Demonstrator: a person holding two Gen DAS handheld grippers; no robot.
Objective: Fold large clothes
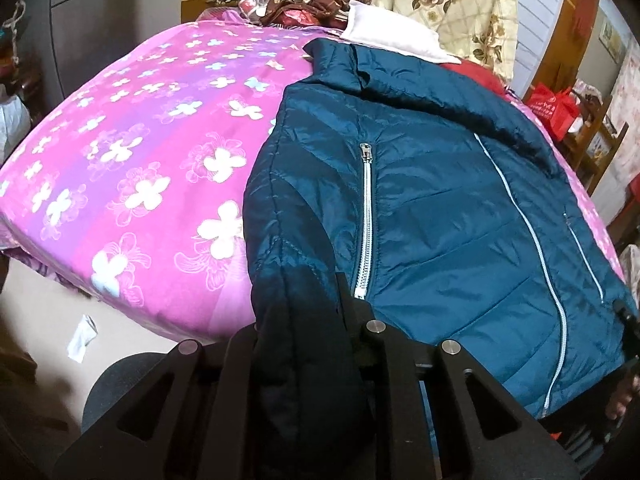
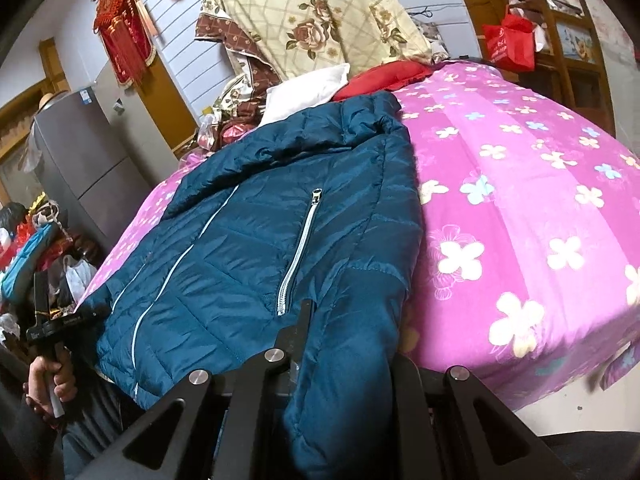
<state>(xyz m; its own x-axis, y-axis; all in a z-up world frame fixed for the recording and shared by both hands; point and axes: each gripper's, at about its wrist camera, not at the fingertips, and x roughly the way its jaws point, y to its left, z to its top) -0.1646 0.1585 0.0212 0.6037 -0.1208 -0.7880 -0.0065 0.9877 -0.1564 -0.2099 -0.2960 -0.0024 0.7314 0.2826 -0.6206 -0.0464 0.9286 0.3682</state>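
Note:
A dark teal quilted jacket (image 1: 440, 208) lies front up on a bed with a pink flowered cover (image 1: 140, 152), its white zips showing. My left gripper (image 1: 304, 320) is shut on the jacket's left bottom corner, where a sleeve bunches between the fingers. In the right wrist view the same jacket (image 2: 248, 240) lies on the pink cover (image 2: 520, 208). My right gripper (image 2: 344, 344) is shut on the jacket's right bottom corner. The left gripper also shows in the right wrist view (image 2: 60, 324), held by a hand at the jacket's other corner.
A white pillow (image 1: 392, 36), a red cushion (image 2: 384, 74) and a heap of flowered bedding (image 2: 320, 16) lie at the head of the bed. A grey fridge (image 2: 84, 160) and clutter stand on one side, a wooden shelf with a red bag (image 2: 510, 42) on the other.

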